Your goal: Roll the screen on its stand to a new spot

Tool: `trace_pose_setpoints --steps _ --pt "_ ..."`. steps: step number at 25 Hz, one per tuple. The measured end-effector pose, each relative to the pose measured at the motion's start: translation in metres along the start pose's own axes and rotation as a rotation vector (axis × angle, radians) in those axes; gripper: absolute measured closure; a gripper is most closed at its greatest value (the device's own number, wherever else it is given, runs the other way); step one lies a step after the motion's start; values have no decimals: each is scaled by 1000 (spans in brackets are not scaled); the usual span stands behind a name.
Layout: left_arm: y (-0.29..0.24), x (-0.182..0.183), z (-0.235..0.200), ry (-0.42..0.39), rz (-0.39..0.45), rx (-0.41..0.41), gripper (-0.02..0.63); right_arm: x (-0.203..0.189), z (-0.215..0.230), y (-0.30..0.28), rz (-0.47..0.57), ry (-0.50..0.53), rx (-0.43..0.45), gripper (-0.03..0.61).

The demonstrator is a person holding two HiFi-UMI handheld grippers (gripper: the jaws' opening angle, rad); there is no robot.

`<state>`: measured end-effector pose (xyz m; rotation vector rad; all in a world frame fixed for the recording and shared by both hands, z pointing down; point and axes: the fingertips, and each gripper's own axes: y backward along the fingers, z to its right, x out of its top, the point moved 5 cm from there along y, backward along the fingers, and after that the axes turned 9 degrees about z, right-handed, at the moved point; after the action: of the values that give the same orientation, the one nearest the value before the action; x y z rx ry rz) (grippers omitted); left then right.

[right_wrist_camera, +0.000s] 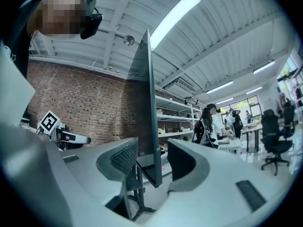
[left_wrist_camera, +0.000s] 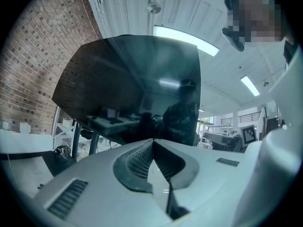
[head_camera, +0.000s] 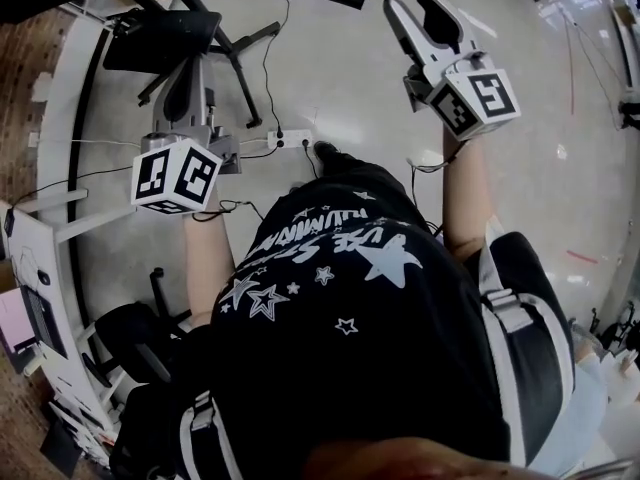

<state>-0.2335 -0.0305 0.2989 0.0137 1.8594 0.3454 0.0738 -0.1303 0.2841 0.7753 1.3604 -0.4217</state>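
The screen (left_wrist_camera: 132, 84) is a large dark panel, upright on a black stand with splayed legs (head_camera: 245, 46). It fills the left gripper view. My left gripper (left_wrist_camera: 152, 141) is shut, its tips right at the panel's lower edge; whether they touch it I cannot tell. In the head view only its marker cube (head_camera: 175, 175) shows clearly. The right gripper view shows the screen (right_wrist_camera: 150, 103) edge-on, its stand (right_wrist_camera: 135, 197) below. My right gripper (right_wrist_camera: 152, 144) is open, with the panel's edge in line with the gap and neither pad on it. From above, the right gripper (head_camera: 415, 0) hangs by the screen's right end.
A power strip (head_camera: 290, 140) and cables lie on the pale floor near the stand. A white desk (head_camera: 45, 268) runs along the left, with a black chair (head_camera: 130, 338) beside it. Shelves (right_wrist_camera: 177, 122), people (right_wrist_camera: 215, 122) and an office chair (right_wrist_camera: 274, 141) stand beyond the screen.
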Motion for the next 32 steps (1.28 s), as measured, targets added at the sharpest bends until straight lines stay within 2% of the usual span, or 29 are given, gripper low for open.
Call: trace_pose_setpoints --steps 3,5,8,14,17,23,32 --pt "-2 -2 1 10 -3 -14 603 -4 1 7 -22 -26 -19 387" --pt "-3 -4 2 20 -9 -23 603 -6 -1 12 -49 -25 -36 439" --pt "-3 -7 4 33 -21 -32 603 -12 -2 16 -93 -21 -48 482" --pt "-3 -6 6 27 -34 -16 603 -17 -5 10 -105 -53 -33 531" --pt "-6 -4 12 14 -27 -6 603 -17 -2 6 -112 -46 5 537" --pt "-24 -20 42 -29 -15 37 603 -31 45 10 -82 -101 47 538" --pt "-44 -37 84 -77 21 176 603 -39 100 -11 -87 -131 215 549"
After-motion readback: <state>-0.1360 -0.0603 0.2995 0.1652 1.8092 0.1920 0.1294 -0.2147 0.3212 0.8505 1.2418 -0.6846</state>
